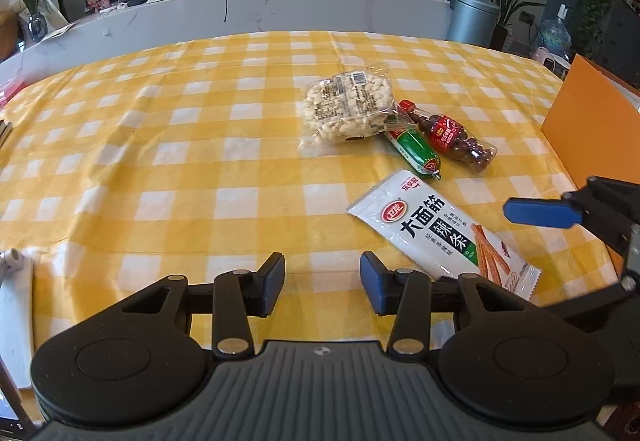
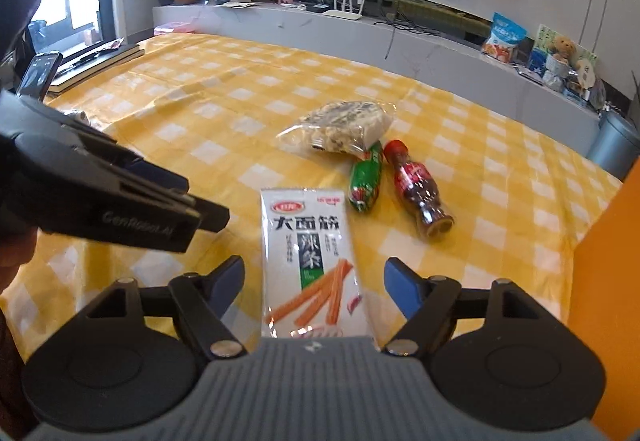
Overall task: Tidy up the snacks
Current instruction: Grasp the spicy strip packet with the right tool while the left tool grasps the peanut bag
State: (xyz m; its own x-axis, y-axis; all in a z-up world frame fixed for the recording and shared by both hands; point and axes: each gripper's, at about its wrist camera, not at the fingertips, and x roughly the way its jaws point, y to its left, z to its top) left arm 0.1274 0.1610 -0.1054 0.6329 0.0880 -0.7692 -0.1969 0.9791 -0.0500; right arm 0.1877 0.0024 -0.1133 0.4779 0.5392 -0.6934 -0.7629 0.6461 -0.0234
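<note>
On the yellow checked tablecloth [image 1: 180, 161] lie a white spicy-strip packet [image 1: 436, 229] [image 2: 312, 261], a green sausage [image 1: 416, 149] [image 2: 366, 177], a small red-capped bottle of dark candies [image 1: 452, 137] [image 2: 420, 193] and a clear bag of pale puffed snack [image 1: 344, 105] [image 2: 340, 125]. My right gripper [image 2: 314, 285] is open and straddles the packet's near end, with its pads clear of it. My left gripper [image 1: 322, 283] is open and empty, just left of the packet. It also shows in the right wrist view as the left gripper [image 2: 208, 211] from the side.
An orange box [image 1: 580, 121] [image 2: 608, 261] stands at the table's right edge. A phone [image 2: 40, 73] and dark books [image 2: 100, 61] sit at the far left, and a white object [image 1: 16, 281] lies near the front left. Behind the table runs a white counter [image 1: 280, 5].
</note>
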